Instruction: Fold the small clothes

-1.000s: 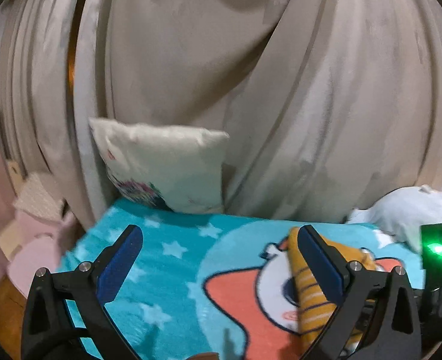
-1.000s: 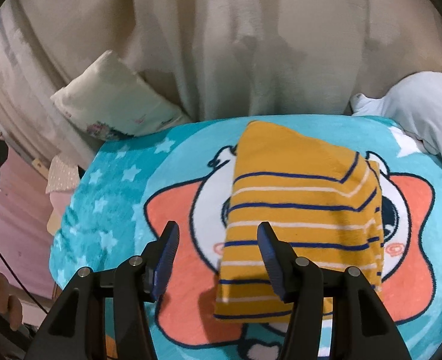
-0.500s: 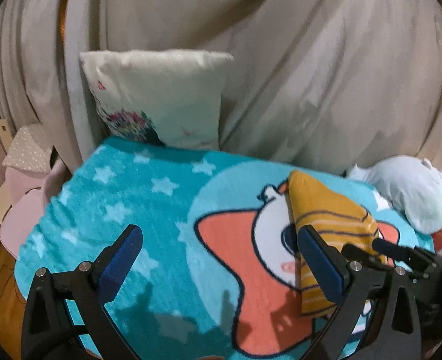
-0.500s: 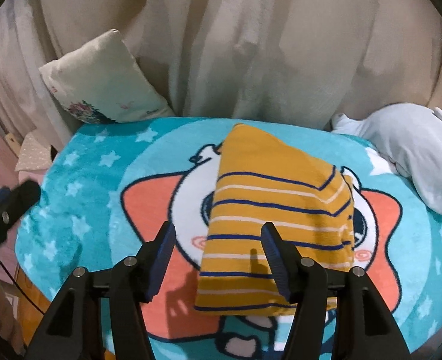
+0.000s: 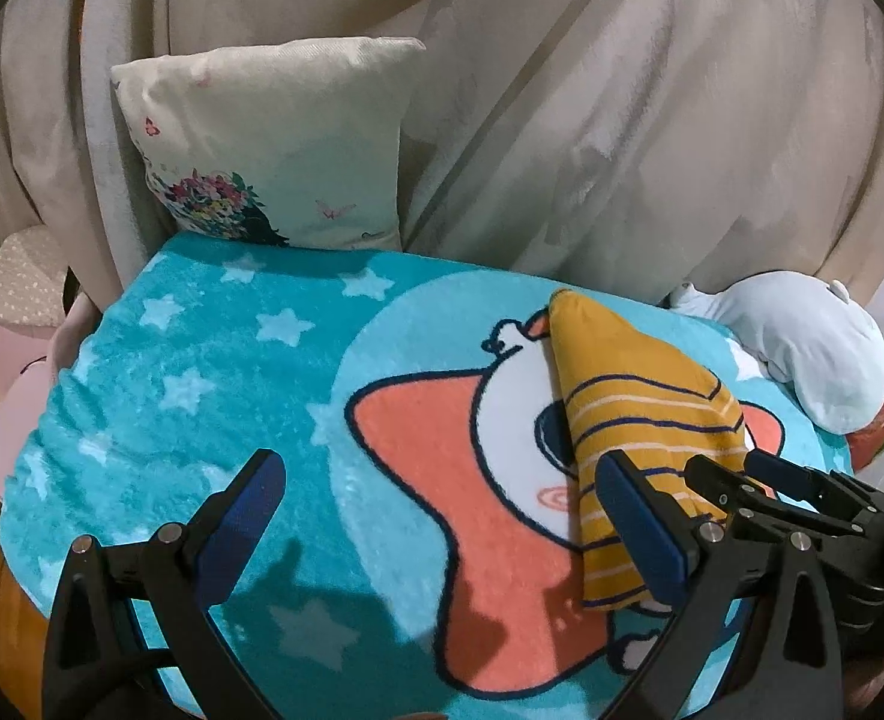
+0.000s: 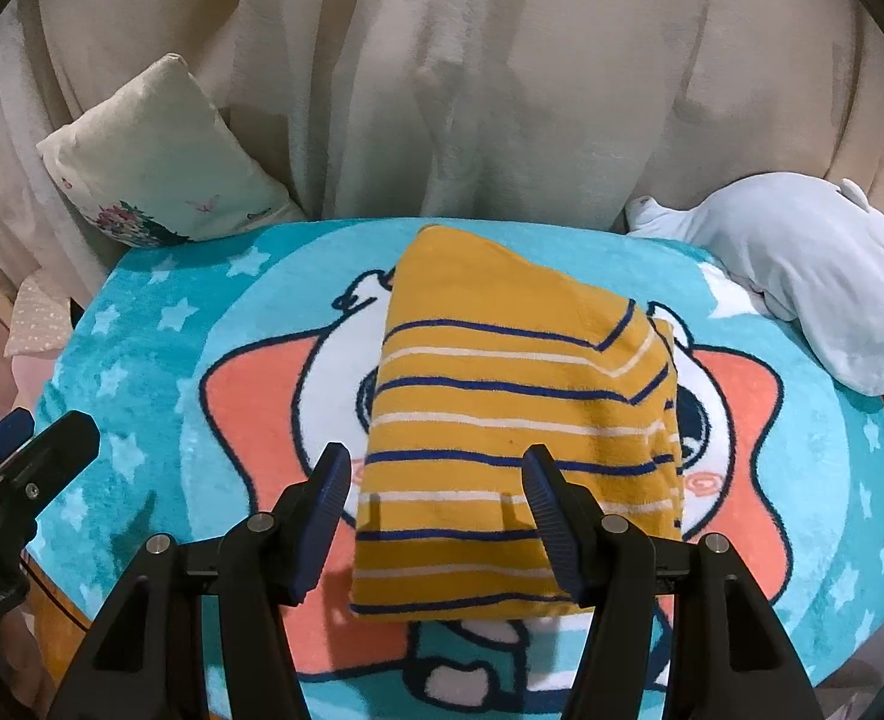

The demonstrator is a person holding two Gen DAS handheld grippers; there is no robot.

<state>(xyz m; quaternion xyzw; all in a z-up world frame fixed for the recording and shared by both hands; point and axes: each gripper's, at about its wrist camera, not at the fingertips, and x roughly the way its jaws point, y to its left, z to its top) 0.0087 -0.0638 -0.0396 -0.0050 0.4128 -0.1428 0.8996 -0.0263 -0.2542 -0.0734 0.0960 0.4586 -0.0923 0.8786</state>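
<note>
Striped mustard-yellow garment, folded into a compact block with navy and white bands, lies flat on the teal star-printed blanket, over the white and coral cartoon figure at the blanket's middle. From the right wrist camera, the right gripper hangs above the garment's near half with its jaws spread wide; the left pad sits just off the garment's near left edge and the right pad over its near right part, and nothing is pinched between them. The garment's near edge lies close to the near rim of the blanket, its far corner points toward the beige curtain, and a second folded layer shows along its right side. From the left wrist camera, the left gripper is also spread wide and empty, held over bare blanket to the left of the garment, its right finger overlapping the garment's near left edge in view; whether it touches the cloth cannot be told. Open blanket stretches left of the garment toward the floral cushion at the far left corner. A pale blue plush toy lies at the far right, apart from the garment.
</note>
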